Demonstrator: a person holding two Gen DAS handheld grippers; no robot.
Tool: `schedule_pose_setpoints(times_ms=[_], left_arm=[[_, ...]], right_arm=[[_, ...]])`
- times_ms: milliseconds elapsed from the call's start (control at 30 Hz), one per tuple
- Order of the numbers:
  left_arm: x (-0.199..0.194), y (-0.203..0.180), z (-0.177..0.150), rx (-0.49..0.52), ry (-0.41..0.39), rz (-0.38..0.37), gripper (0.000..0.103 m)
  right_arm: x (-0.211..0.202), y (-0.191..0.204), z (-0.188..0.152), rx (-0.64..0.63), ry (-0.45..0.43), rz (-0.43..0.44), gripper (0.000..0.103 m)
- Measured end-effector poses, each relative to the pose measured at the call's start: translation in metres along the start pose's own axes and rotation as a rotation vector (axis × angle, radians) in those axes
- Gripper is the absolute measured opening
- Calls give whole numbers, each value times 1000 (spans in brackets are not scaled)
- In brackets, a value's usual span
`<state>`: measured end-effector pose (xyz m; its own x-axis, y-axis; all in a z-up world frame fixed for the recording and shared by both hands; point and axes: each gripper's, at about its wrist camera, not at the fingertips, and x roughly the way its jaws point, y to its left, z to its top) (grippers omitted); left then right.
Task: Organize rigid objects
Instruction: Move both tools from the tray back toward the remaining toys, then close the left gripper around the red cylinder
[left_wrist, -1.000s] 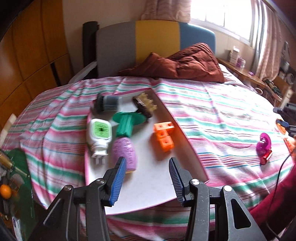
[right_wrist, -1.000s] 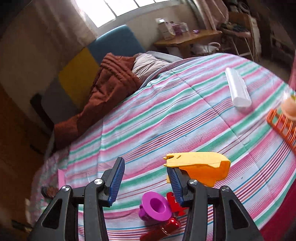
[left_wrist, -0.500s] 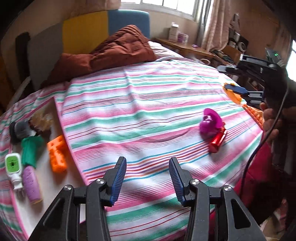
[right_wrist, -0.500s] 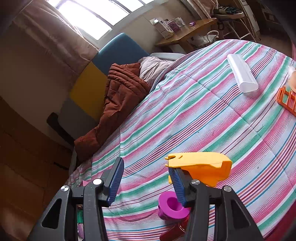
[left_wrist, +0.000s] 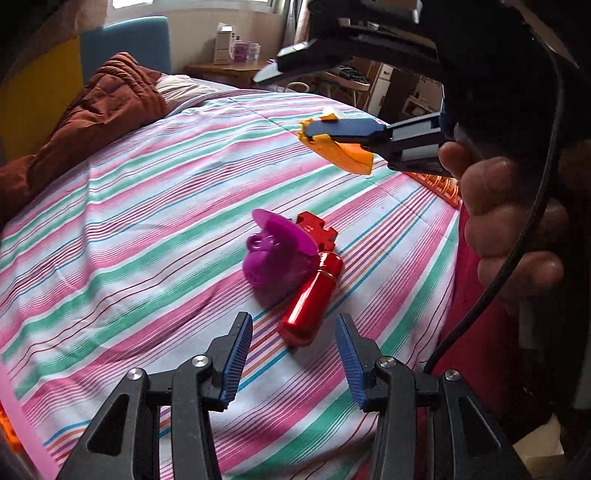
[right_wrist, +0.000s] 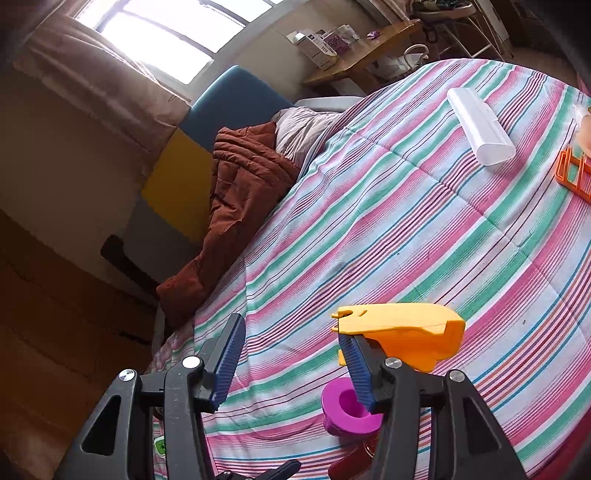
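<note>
Left wrist view: the left gripper (left_wrist: 293, 345) hangs over the striped bedspread (left_wrist: 147, 206), its blue pads apart and gripping nothing, having just closed a little. Just ahead of the gap lies a red metal cylinder (left_wrist: 312, 295), its near end close to the fingertips but not between them. A purple funnel-shaped toy (left_wrist: 275, 254) leans against the cylinder's left side, and a red jigsaw-like piece (left_wrist: 317, 230) pokes out behind both. Further ahead and to the right, the right gripper (left_wrist: 314, 99) hovers above the bed, held by a hand (left_wrist: 506, 218); an orange plastic piece (left_wrist: 341, 153) sits against its lower finger. A brown quilt (left_wrist: 92, 125) is bunched far left.

Right wrist view: the right gripper (right_wrist: 291, 365) has its jaws released, having just opened further, nothing between the pads. The orange plastic piece (right_wrist: 406, 332) rests outside its right finger. Below that finger sits the purple toy (right_wrist: 347, 410). Far ahead right lie a white case (right_wrist: 480, 127) and an orange rack (right_wrist: 574, 173).
</note>
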<state>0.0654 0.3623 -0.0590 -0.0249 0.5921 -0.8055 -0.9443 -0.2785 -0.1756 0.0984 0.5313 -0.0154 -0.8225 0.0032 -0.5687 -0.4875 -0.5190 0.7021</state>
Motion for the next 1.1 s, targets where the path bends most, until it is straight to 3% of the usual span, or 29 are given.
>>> schedule_pose_setpoints(times_ms=[100,200,333,533,767,900,1100], left_arm=[[16,-4,6,-1,22,-14,45],[26,-1,7,-35,46,-41,26],[16,8,-5,-70,17,-7,25],[-10,44,-30,-221,-2,71,25],[-32,69,-56,-303,-31,132,25],[-36,73,-63,-315,-49,129,25],[-37,73,-67,-315,-57,131,25]], right_arm=[[1,-2,0,9,3,-9,54],[0,-3,1,8,-4,-25,54],[5,-4,0,16,19,-25,54],[15,1,-2,-12,69,-23,54],[-13,3,0,-35,19,33,54],[-49,9,6,-118,-9,-3,54],[-94,-9,14,-119,-71,-120,54]])
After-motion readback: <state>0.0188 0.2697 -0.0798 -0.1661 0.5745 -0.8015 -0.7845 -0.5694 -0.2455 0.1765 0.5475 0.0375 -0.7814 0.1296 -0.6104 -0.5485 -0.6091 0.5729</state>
